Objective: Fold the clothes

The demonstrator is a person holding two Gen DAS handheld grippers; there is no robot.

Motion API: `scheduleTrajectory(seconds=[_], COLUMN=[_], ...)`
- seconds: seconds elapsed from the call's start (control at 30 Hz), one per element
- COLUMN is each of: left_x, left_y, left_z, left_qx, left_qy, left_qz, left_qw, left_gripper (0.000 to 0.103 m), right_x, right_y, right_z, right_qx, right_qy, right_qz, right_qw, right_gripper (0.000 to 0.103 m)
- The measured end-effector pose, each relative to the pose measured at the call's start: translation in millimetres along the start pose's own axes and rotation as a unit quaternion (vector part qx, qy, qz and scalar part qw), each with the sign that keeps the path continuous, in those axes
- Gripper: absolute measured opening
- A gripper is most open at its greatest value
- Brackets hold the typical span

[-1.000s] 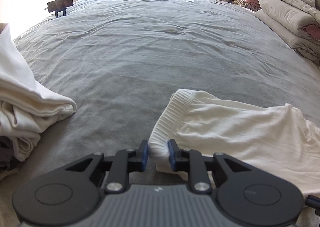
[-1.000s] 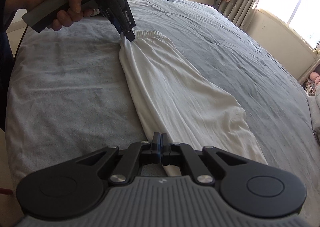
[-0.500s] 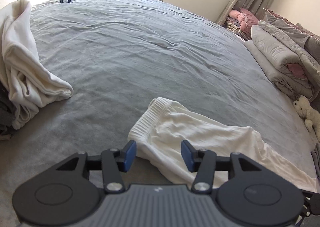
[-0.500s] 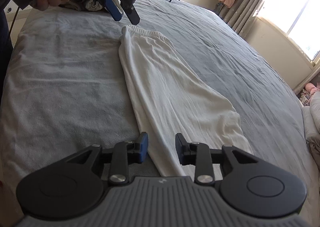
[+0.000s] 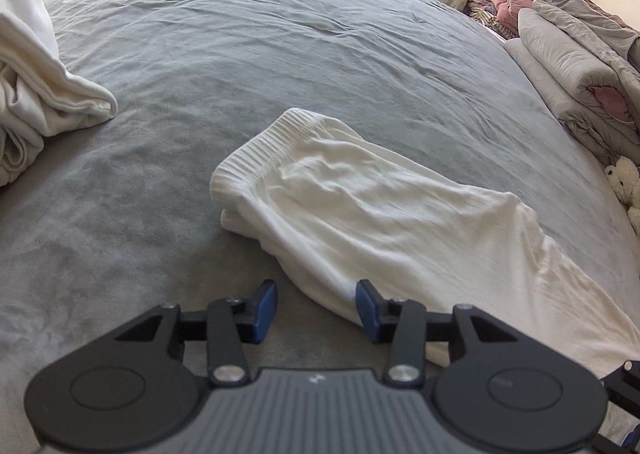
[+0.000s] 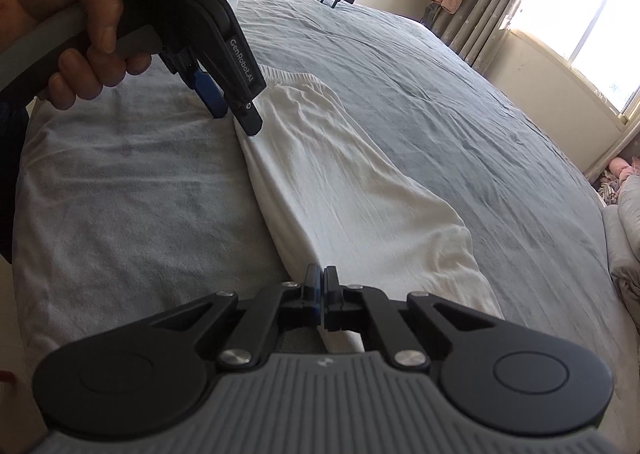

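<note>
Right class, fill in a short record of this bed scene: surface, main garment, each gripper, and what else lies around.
surface: grey bedsheet
main garment: long white knit trousers lying flat, ribbed waistband at the far end
left gripper: closing, the trousers' near edge between its blue pads, not yet pinched
right gripper: shut on the trousers' edge
other laundry: crumpled cream garment on the left
bedding: folded grey quilts on the right

Both grippers looked the same: black linkage arms with silver screws, blue pads and a ribbed grey body with two round black discs. The left gripper (image 6: pixel 234 116) had white "GenRobot.AI" lettering and a grey handle, with a dark sleeve (image 6: pixel 10 142) behind it.
</note>
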State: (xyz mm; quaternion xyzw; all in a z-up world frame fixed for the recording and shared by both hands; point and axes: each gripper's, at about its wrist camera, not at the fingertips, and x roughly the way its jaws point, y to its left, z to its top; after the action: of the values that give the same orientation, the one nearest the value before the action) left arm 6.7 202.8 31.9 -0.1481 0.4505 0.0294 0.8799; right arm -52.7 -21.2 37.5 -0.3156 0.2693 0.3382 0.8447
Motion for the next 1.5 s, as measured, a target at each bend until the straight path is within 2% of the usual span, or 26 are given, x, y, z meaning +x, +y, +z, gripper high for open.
scheduleTrajectory(seconds=[0.2, 0.27, 0.33, 0.57, 0.67, 0.7, 0.9, 1.07, 1.23, 1.3, 1.5], left_x=[2.6, 2.9, 3.1, -1.7, -5.4, -6.1, -10.6, -9.3, -0.9, -0.9, 3.9], left_y=[-0.6, -0.9, -1.1, -3.1, -5.9, -6.8, -8.5, -15.6, -28.0, -33.1, -42.1], left_z=[-0.6, -0.7, -0.8, -0.5, -1.0, -1.4, -4.8, -11.0, -18.7, -19.8, -21.6], left_qx=[0.009, 0.010, 0.011, 0.014, 0.016, 0.015, 0.000, -0.027, -0.033, -0.025, 0.008], left_qy=[-0.002, -0.002, -0.002, -0.003, -0.002, -0.001, 0.013, 0.024, 0.041, 0.036, 0.039], left_qz=[0.006, 0.006, 0.006, 0.004, -0.010, -0.014, -0.045, -0.100, -0.125, -0.126, -0.098], left_qw=[0.9999, 0.9999, 0.9999, 0.9999, 0.9998, 0.9998, 0.9989, 0.9944, 0.9908, 0.9911, 0.9944], left_gripper=[0.043, 0.043, 0.043, 0.043, 0.043, 0.043, 0.044, 0.049, 0.049, 0.049, 0.044], right_x=[13.4, 16.1, 18.6, 12.6, 21.5, 23.4, 6.3, 0.4, -4.1, -3.4, 8.5], right_y=[1.0, 4.4, 6.1, -1.4, 1.4, 2.4, -5.4, -9.4, -10.3, -10.1, 0.4], right_z=[-4.9, -7.2, -10.1, -4.8, -8.0, -8.3, 1.7, 4.2, 4.6, 2.9, -4.4], right_qx=[-0.006, -0.023, -0.036, -0.012, -0.021, -0.024, -0.009, 0.017, 0.025, 0.025, 0.018], right_qy=[0.021, 0.027, 0.034, 0.020, 0.034, 0.036, 0.005, -0.002, -0.003, 0.000, 0.032], right_qz=[-0.017, -0.026, -0.035, -0.024, -0.027, -0.030, -0.036, -0.019, -0.005, 0.003, 0.025], right_qw=[1.000, 0.999, 0.998, 0.999, 0.999, 0.999, 0.999, 1.000, 1.000, 1.000, 0.999], right_gripper=[0.002, 0.012, 0.012, 0.012, 0.012, 0.001, 0.000, 0.000, 0.000, 0.000, 0.000])
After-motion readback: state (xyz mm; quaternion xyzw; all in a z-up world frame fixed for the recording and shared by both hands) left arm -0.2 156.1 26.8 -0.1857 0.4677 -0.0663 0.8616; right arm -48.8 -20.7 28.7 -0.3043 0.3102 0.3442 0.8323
